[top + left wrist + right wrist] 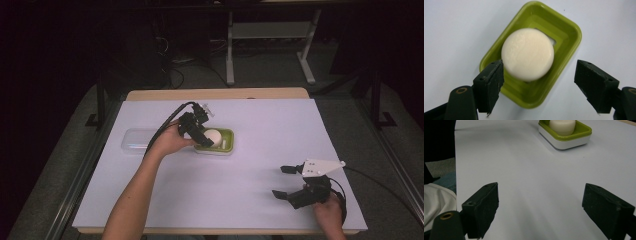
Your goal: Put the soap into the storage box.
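Observation:
A round cream soap bar [527, 53] lies in a green soap dish [567, 27] on the white table cover. From above, my left gripper [539, 85] hovers over the dish, open, its jaws apart on either side of the soap and touching nothing. In the high view the left gripper [202, 136] is over the soap [214, 135] in the dish [227, 134]. My right gripper [283, 181] rests open near the front right of the table. In the right gripper view the dish [571, 137] with the soap [562, 126] stands far ahead, and the open right gripper [540, 212] holds nothing.
A clear plastic lid or tray [135, 141] lies just left of the dish. The white cover [240, 200] spreads over the wooden table. Desk legs and cables stand on the floor behind the table.

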Available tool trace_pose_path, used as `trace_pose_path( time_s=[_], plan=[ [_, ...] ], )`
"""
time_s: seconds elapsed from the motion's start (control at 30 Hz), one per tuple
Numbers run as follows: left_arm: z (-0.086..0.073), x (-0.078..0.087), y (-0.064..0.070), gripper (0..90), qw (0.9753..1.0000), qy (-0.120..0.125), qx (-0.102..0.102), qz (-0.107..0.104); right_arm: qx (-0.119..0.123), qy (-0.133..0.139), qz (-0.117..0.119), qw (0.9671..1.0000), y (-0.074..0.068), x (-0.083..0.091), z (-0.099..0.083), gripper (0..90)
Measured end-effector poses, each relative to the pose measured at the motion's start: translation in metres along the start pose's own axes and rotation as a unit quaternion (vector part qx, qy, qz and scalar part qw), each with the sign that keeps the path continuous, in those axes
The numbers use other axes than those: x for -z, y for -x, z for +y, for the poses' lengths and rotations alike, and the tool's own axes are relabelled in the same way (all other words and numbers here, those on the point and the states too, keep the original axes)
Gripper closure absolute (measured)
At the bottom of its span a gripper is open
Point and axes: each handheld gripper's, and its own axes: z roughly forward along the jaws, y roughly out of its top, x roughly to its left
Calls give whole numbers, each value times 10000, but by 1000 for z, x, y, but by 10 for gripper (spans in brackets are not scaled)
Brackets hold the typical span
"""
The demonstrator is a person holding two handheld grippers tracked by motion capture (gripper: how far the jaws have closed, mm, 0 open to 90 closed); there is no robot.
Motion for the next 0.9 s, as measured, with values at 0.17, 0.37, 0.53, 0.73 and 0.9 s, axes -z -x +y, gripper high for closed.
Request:
trace_pose_path(
  time_s=[0.17, 0.37, 0.53, 0.73, 0.9],
  plan=[
    [-8, 7, 3, 230, 9999, 108, -1, -15, 5, -29, -4, 10000, 2, -1, 0, 130],
    [-18, 15, 9, 227, 9998, 214, -29, -12, -39, 1, -52, 10000, 1, 1, 1, 130],
    [-27, 22, 14, 228, 9996, 265, -35, -25, -49, 45, -47, 10000, 1, 1, 1, 130],
    [-40, 27, 18, 229, 9994, 325, -56, -36, -82, 21, -90, 9999, 1, 2, 1, 130],
    [-54, 31, 20, 226, 9992, 400, 21, 3, -127, 62, -176, 9997, 1, 5, 0, 130]
  ],
)
